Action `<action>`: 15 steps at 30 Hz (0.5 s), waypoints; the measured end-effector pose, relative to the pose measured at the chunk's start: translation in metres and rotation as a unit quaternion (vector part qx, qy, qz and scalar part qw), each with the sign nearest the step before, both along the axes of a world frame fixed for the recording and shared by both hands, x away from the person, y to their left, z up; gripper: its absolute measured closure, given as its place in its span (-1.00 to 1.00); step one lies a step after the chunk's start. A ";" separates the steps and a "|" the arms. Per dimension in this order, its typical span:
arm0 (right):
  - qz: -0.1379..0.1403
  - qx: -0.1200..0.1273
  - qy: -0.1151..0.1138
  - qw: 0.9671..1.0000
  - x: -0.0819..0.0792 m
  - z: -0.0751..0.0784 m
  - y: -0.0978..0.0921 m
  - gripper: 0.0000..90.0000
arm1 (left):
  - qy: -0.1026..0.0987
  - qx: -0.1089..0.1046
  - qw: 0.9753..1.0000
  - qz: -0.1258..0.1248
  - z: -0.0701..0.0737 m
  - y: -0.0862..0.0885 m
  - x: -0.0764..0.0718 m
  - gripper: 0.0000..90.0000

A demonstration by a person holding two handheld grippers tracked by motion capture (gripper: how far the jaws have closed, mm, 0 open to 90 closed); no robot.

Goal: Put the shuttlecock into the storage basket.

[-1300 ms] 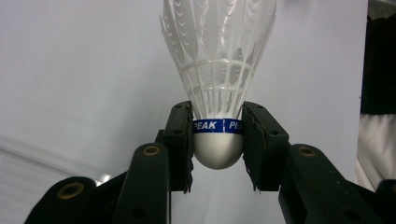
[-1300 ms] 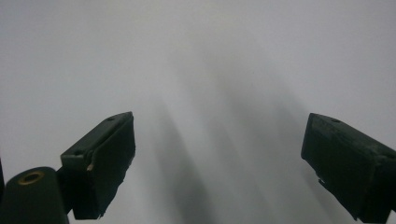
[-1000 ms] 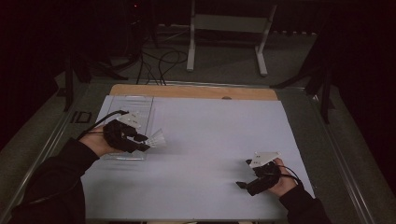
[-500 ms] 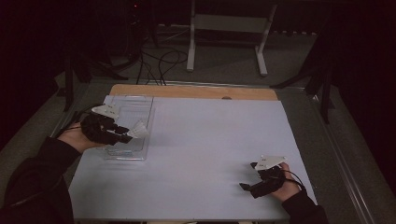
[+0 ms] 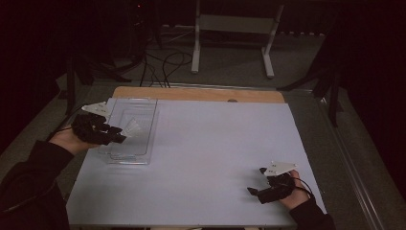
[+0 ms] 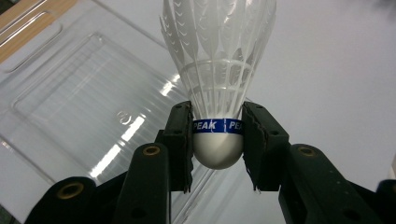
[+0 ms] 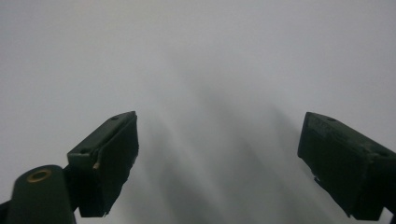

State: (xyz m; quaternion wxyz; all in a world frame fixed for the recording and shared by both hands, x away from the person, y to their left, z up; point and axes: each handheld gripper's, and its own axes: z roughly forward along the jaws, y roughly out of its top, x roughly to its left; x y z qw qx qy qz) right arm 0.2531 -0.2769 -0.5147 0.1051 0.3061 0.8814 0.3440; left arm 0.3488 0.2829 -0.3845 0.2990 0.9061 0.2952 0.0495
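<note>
A white feather shuttlecock [image 6: 217, 70] with a blue band reading PEAK is pinched at its cork base by my left gripper [image 6: 217, 140]. In the high view that left gripper [image 5: 117, 136] sits at the left edge of the table, holding the shuttlecock [image 5: 131, 127] over a clear plastic tray [image 5: 139, 108]. The tray [image 6: 70, 107] lies flat beneath and to the left of the shuttlecock in the left gripper view. My right gripper [image 5: 256, 181] rests low near the front right of the white table surface, jaws wide apart with nothing between them [image 7: 219, 154].
The white sheet [image 5: 215, 143] covers most of the table, with a wooden strip [image 5: 201, 94] along its far edge. Beyond the table stand a white metal frame [image 5: 234, 28] and cables [image 5: 163, 62] on a dark floor.
My left gripper has carried the shuttlecock leftward, staying over the tray. My right gripper has drawn back toward the front right corner.
</note>
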 end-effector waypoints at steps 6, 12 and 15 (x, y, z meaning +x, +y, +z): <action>0.005 0.006 0.015 1.000 0.004 -0.002 -0.001 -0.76 | 0.003 0.000 1.000 0.026 -0.001 0.007 0.002 0.46; 0.007 0.012 0.009 1.000 0.005 -0.003 -0.002 -0.76 | 0.010 -0.002 0.999 0.054 0.001 0.011 0.004 0.46; 0.005 0.015 0.002 1.000 0.004 -0.003 -0.003 -0.77 | 0.009 -0.004 0.997 0.074 0.002 0.012 0.004 0.46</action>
